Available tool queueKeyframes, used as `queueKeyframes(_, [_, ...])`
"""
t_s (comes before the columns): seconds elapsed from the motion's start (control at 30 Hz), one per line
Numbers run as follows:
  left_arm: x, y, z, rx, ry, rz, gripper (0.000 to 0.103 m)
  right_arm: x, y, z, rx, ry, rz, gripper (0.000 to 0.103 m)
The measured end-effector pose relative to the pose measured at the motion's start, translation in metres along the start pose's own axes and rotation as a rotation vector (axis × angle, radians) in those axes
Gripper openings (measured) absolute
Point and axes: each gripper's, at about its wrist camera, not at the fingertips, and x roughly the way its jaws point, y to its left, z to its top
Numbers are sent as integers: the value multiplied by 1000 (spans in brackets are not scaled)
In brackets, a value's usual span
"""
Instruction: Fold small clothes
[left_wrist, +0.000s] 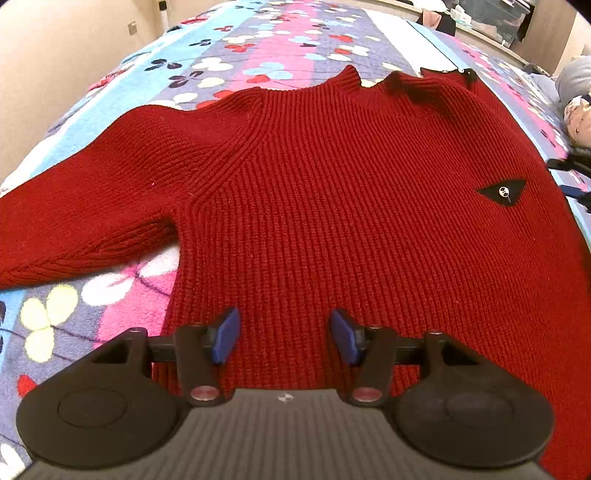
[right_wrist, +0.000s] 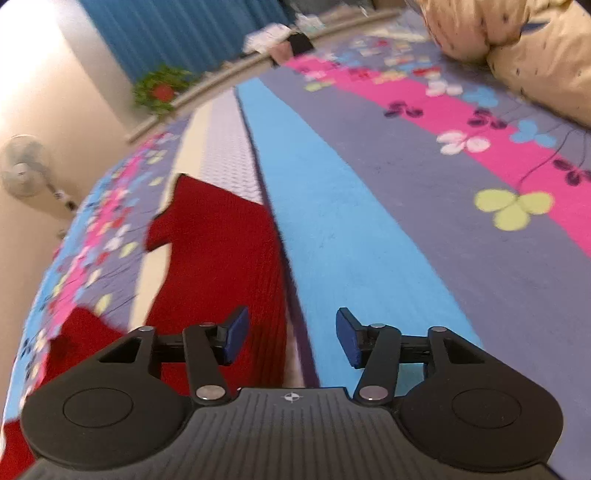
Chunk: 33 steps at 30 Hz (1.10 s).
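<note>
- One red rib-knit sweater (left_wrist: 332, 192) spread flat and face up on the bed's fleece blanket with pink, blue and grey stripes and flower print (left_wrist: 266, 55); collar toward the far end, hem nearest the left wrist camera.
- One sleeve (left_wrist: 85, 206) stretched out sideways over the blanket, not yet brought in; small black triangular patch (left_wrist: 501, 192) showing on the chest.
- No fold visible across the body so far, so judged barely begun: sleeves to tuck in, then body to double over.
- Left hand-held gripper (left_wrist: 284, 338) poised over the hem, blue pads (left_wrist: 226, 338) standing apart, knit lying beneath the gap but not pinched.
- Right hand-held gripper (right_wrist: 291, 338) at the sweater's other side edge, jaws apart and empty, one pad over red knit, the other over the blue stripe.
- Right view blurred; other sleeve's position hard to tell.
- Likely next: taking hold of an edge or sleeve to start folding.
</note>
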Motion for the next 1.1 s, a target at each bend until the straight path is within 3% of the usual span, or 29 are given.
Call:
queueKeyframes(0.07, [-3, 0, 1, 3, 3, 1, 61, 17, 0, 9, 73, 20, 26, 54])
queueKeyframes(0.1, [-4, 1, 1, 3, 5, 0, 61, 21, 2, 12, 82, 23, 42, 42])
queueKeyframes(0.13, [-3, 2, 2, 2, 9, -3, 61, 23, 6, 15, 73, 28, 60, 7])
queueKeyframes(0.23, [-4, 4, 4, -8, 17, -8, 61, 3, 30, 16, -17, -44, 83, 7])
queueKeyframes(0.37, [-5, 3, 5, -9, 21, -1, 61, -73, 93, -33, -375, -191, 258, 6])
queueKeyframes(0.47, [-5, 4, 5, -18, 24, -1, 61, -107, 125, -101, -651, -139, 363, 7])
queueKeyframes(0.6, [-5, 4, 4, -21, 22, 1, 61, -105, 127, -151, -723, 5, 375, 8])
queueKeyframes(0.7, [-4, 2, 4, -21, 20, 6, 61, -95, 124, -142, -614, 66, 371, 17])
queueKeyframes(0.73, [-4, 2, 4, -20, 21, 7, 61, -94, 125, -135, -577, 68, 373, 27])
queueKeyframes(0.8, [-4, 2, 4, -21, 22, 6, 61, -95, 131, -119, -528, 33, 365, 36])
queueKeyframes(0.93, [-3, 4, 5, -30, 28, -4, 63, -89, 153, -91, -519, 23, 370, 62])
queueKeyframes(1.1, [-3, 5, 5, -30, 30, -8, 64, -53, 180, -89, -551, 141, 377, 62])
